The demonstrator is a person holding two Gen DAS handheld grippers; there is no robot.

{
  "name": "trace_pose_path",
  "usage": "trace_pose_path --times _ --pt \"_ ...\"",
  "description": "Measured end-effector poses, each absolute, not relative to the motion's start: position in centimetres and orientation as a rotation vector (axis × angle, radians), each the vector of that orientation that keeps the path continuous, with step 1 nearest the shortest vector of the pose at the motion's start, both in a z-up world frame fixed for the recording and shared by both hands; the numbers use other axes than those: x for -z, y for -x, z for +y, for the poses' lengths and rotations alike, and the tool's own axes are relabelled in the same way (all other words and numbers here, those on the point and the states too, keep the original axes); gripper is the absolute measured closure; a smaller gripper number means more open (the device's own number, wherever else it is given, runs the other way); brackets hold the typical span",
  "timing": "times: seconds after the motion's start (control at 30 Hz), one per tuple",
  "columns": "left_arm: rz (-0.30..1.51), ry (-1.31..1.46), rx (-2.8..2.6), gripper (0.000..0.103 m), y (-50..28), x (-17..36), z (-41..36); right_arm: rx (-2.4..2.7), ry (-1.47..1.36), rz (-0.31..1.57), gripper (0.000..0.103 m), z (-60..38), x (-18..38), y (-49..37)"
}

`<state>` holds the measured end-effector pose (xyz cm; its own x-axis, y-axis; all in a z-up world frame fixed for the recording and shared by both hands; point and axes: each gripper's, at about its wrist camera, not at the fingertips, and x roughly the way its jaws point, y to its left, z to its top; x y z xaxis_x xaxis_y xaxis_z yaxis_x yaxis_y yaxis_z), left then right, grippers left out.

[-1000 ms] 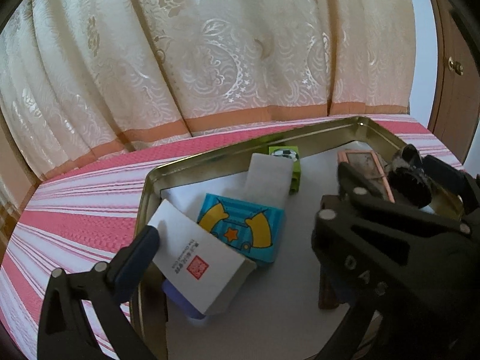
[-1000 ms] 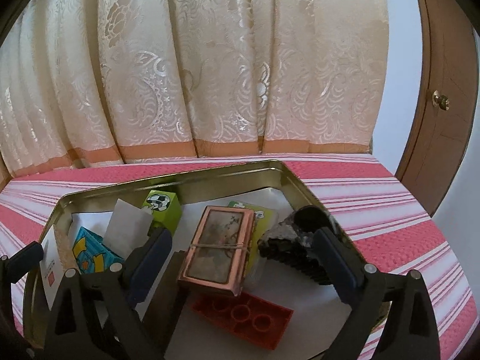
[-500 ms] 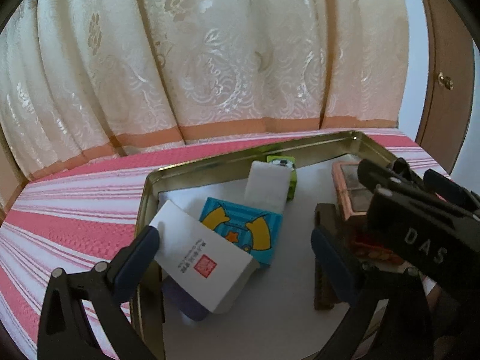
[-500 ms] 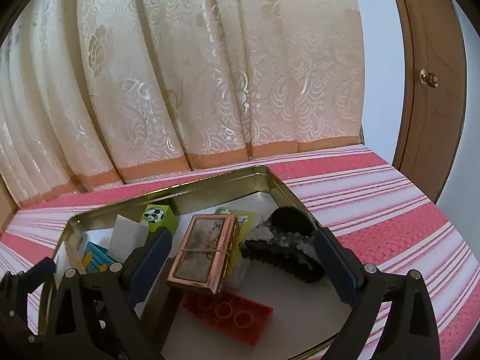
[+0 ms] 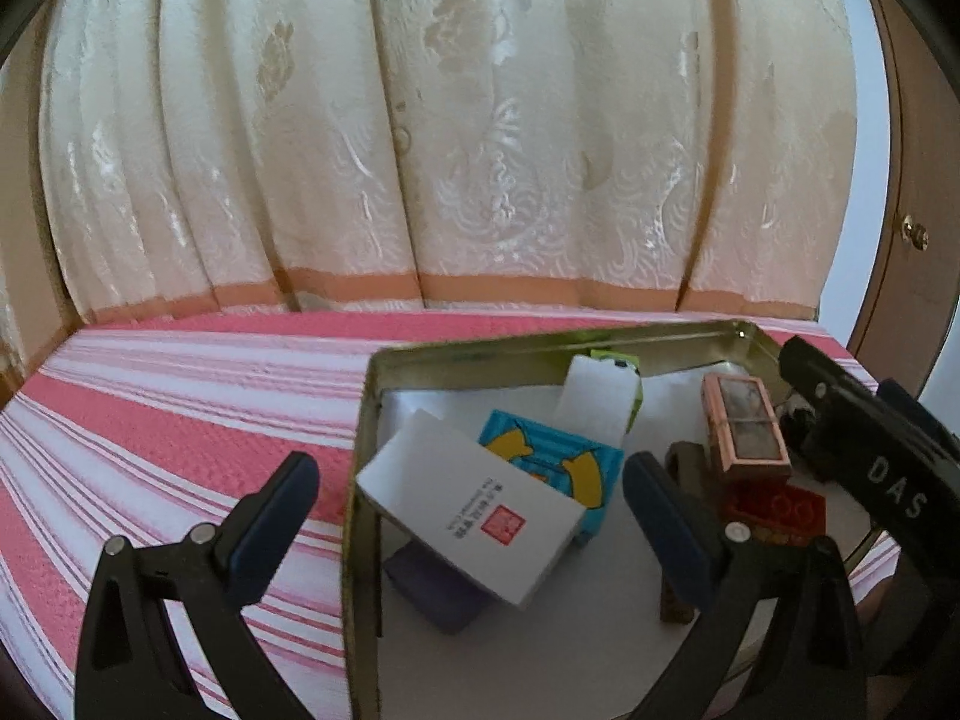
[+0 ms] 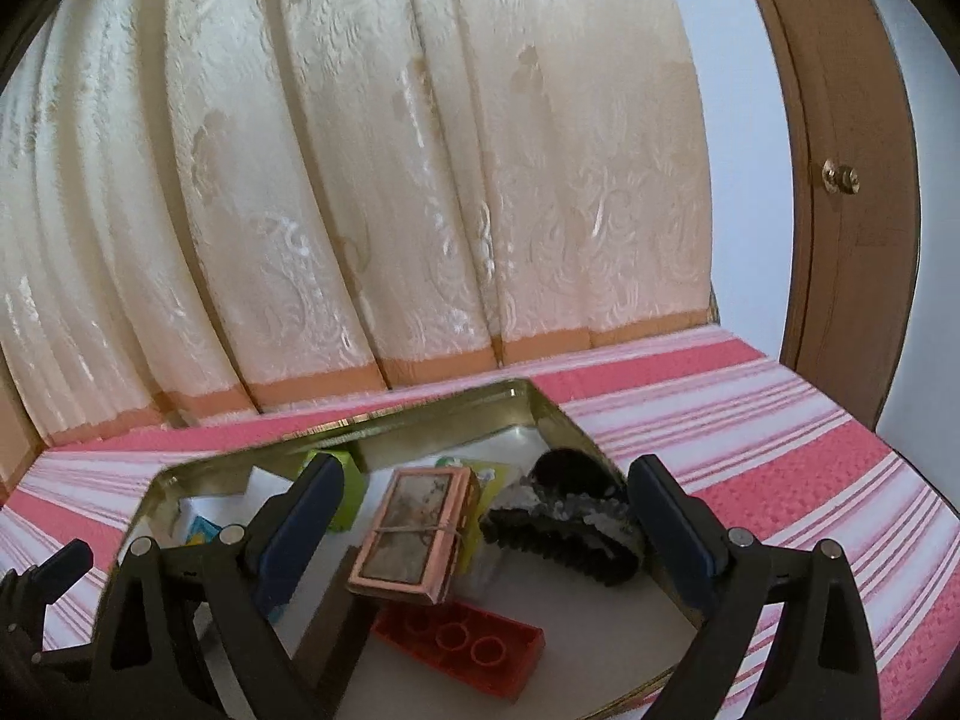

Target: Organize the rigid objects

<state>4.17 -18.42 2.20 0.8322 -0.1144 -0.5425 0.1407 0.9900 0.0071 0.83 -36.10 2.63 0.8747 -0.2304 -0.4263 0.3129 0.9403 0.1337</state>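
Inside the gold metal tin (image 5: 363,456) on the pink-striped bed cover (image 5: 180,420), everything I am sorting already lies gathered, which I take to mean the organizing is close to done. Both grippers are empty. My left gripper (image 5: 468,516) stands wide, one finger outside the tin's left wall and the other over its white floor. My right gripper (image 6: 480,516) is just as wide, poised above the tin's right half.

Toward the left wall, a white box with a red stamp (image 5: 474,510) sits tilted because it leans on a purple box (image 5: 432,588) and overlaps a blue box with yellow shapes (image 5: 558,462). A white card (image 5: 594,402) stands propped against a green box (image 6: 348,486) near the far wall. On the right half, a copper-edged box tied with string (image 6: 414,534) lies partly on a red building brick (image 6: 462,648), so it slopes. A black toothed hair clip (image 6: 564,528) lies just beside it, by the tin's right wall. A dark brown block (image 5: 684,462) stands near the middle.

My guess is the leaning pieces would shift if nudged, so any tidying calls for a gentle touch.
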Motion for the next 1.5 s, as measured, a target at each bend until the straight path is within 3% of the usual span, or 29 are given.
trace_pose_path --times 1.5 --pt "0.343 -0.055 0.124 0.000 3.2 -3.4 -16.0 0.392 -0.186 0.136 0.005 -33.8 -4.7 9.8"
